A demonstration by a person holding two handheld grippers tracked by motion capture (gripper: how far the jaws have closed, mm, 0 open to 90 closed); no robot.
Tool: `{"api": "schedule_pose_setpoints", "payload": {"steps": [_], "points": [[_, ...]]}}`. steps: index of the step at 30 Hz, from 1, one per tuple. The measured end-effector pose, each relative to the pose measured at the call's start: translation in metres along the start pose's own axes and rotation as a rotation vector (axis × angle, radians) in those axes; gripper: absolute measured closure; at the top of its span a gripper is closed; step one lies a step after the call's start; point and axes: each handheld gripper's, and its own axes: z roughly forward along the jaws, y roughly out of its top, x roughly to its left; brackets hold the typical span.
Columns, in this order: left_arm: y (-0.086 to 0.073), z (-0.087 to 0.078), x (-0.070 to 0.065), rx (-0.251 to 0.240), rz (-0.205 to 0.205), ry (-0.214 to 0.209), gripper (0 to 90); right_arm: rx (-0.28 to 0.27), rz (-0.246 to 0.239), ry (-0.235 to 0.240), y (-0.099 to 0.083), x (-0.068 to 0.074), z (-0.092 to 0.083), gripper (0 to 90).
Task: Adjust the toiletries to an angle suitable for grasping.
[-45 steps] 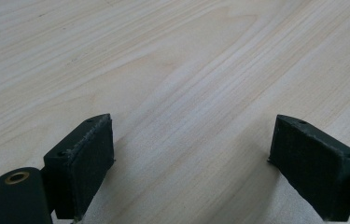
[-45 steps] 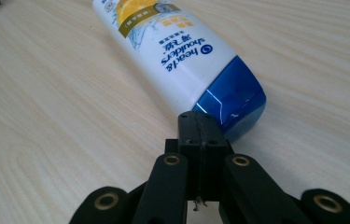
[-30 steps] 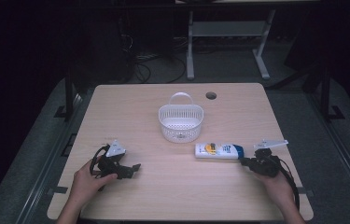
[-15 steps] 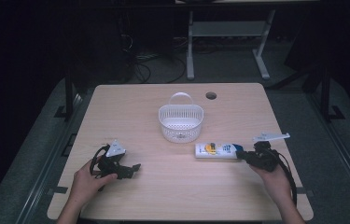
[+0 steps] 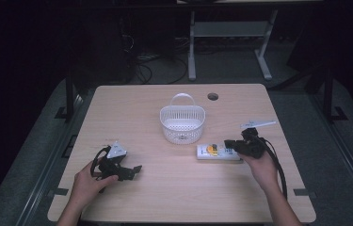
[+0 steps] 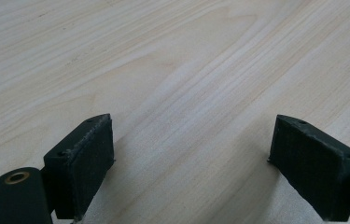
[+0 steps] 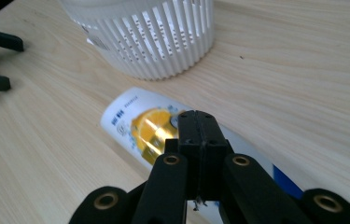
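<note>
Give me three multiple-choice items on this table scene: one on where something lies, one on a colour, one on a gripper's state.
1. Where does the tube lie?
A. Inside the basket
B. On the table, in front of the basket
C. On the floor

2. What colour is the basket?
A. White
B. Red
C. Black

3. How do the right gripper's jaws stand?
A. Wide apart
B. Clamped on the basket
C. Shut, nothing between them

Answers: 1 B, the tube lies flat on the wood nearer the person; 2 A, its slatted wall is white; 3 C, the right gripper view shows the jaws pressed together above the tube.
</note>
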Motion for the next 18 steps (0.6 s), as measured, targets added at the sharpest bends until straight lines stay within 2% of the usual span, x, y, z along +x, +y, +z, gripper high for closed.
{"api": "schedule_pose_setpoints", "payload": {"steps": [9,18], "points": [[0.0,0.0,0.0,0.001,0.0,0.001,13.3,0.01,-0.015,-0.002,0.021,0.009,0.023,89.6],[0.0,0.0,0.0,0.002,0.0,0.001,13.3,0.032,-0.013,0.015,0.031,0.014,0.045,89.6]]}}
